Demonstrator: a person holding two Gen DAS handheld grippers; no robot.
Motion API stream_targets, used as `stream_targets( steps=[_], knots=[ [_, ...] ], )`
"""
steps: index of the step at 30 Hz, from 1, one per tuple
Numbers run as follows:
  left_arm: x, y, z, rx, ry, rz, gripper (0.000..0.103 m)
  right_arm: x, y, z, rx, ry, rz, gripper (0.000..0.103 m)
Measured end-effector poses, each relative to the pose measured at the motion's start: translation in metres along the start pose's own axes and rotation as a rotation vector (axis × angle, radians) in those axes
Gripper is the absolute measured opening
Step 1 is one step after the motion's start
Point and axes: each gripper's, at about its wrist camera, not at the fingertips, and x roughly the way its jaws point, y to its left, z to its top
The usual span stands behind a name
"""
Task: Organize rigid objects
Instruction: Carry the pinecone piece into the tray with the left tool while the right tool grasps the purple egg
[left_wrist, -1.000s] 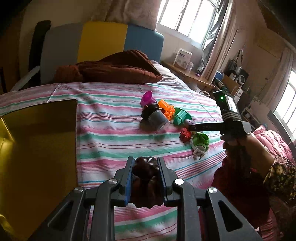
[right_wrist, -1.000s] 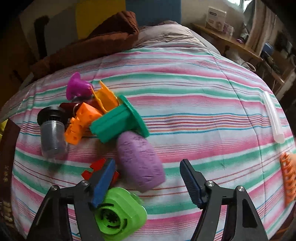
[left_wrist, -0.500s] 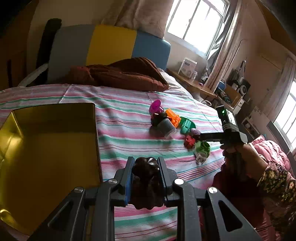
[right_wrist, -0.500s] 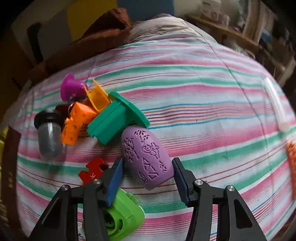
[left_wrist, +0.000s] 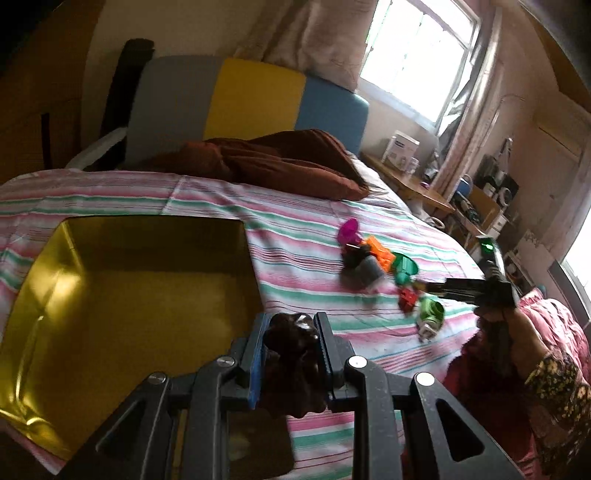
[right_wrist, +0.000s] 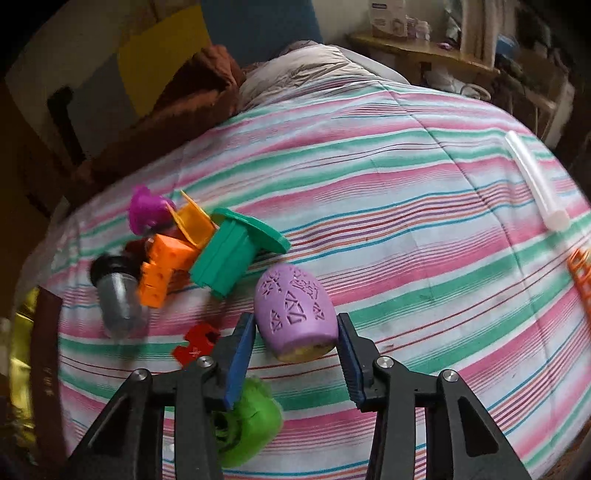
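Striped bedding (right_wrist: 406, 192) covers the bed in a cluttered, window-lit bedroom. Left gripper (left_wrist: 291, 354) is clamped on a dark brown lumpy toy (left_wrist: 293, 343) beside an open gold tin (left_wrist: 110, 295). Right gripper (right_wrist: 295, 343) is closing around a purple patterned egg (right_wrist: 295, 314), its right pad touching, a slight gap on the left. Around it lie a red piece (right_wrist: 195, 343), green toy (right_wrist: 247, 424), teal mould (right_wrist: 232, 254), orange block (right_wrist: 162, 269), grey jar (right_wrist: 118, 295); a clear tube (right_wrist: 535, 184) lies well apart
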Motion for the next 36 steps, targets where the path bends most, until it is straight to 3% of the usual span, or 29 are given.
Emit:
stream_targets(
  steps=[8,9,10,12,15,18,20,21,22,26,28,31,33,36],
  knots=[
    [0.002,0.051,0.016,-0.062,0.017,0.117,0.024,-0.021,0.014,-0.004,0.016,-0.066,0.15,0.041],
    [0.003,0.059,0.019,-0.07,0.018,0.131,0.024,-0.022,0.018,-0.004,0.011,-0.068,0.157,0.03],
    [0.005,0.067,0.022,-0.076,0.023,0.149,0.024,-0.025,0.022,-0.005,0.006,-0.07,0.169,0.004],
    [0.009,0.082,0.026,-0.085,0.036,0.185,0.024,-0.028,0.028,-0.007,0.007,-0.06,0.201,0.002],
    [0.016,0.105,0.031,-0.121,0.06,0.228,0.024,-0.019,0.036,-0.008,-0.027,-0.033,0.126,0.002],
    [0.013,0.12,0.031,-0.161,0.051,0.232,0.024,-0.014,0.04,-0.011,-0.07,-0.025,0.109,0.005],
    [0.011,0.124,0.03,-0.172,0.036,0.231,0.024,-0.015,0.044,-0.013,-0.091,-0.031,0.112,0.029],
    [0.011,0.125,0.029,-0.174,0.035,0.232,0.024,-0.015,0.048,-0.014,-0.106,-0.037,0.108,0.055],
    [0.011,0.126,0.027,-0.18,0.031,0.229,0.024,-0.017,0.053,-0.014,-0.132,-0.05,0.101,0.073],
    [0.011,0.124,0.024,-0.199,0.022,0.216,0.024,-0.014,0.086,-0.01,-0.279,-0.073,0.032,0.072],
    [0.01,0.121,0.023,-0.2,0.023,0.206,0.024,-0.002,0.106,-0.004,-0.378,-0.041,0.009,0.067],
    [0.004,0.116,0.021,-0.195,0.018,0.198,0.024,0.024,0.135,-0.004,-0.61,0.035,-0.122,0.061],
    [0.001,0.113,0.02,-0.194,0.014,0.191,0.024,0.034,0.144,-0.007,-0.719,0.072,-0.147,0.057],
    [-0.004,0.109,0.018,-0.193,0.01,0.184,0.024,0.049,0.148,-0.007,-0.832,0.108,-0.176,0.059]
  ],
)
